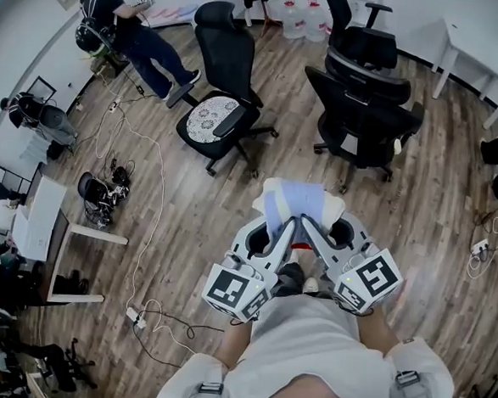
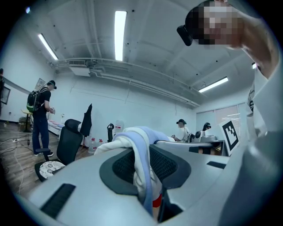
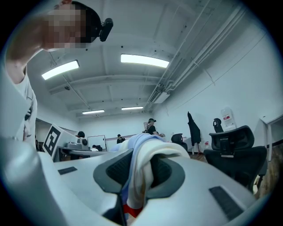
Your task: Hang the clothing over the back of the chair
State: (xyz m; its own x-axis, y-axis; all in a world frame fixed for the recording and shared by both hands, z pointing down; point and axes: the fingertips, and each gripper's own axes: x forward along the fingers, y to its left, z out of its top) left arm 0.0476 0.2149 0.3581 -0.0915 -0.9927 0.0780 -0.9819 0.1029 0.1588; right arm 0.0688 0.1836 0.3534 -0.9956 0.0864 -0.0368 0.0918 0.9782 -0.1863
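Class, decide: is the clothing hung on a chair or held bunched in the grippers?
Held, not hung. The clothing is bunched between the jaws of the left gripper and the right gripper, apart from the nearest chair.

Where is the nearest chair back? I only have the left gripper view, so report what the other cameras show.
Observer: In the head view a black chair stands ahead and to the right of the bundled clothing.
Operator: Check the right gripper.
Observer: The right gripper is shut on the clothing. Its own view shows the cloth pinched between the pads.
Operator: Scan the floor on that route.
Observer: A white cable trails over the floor on the left side, not between the clothing and that chair.
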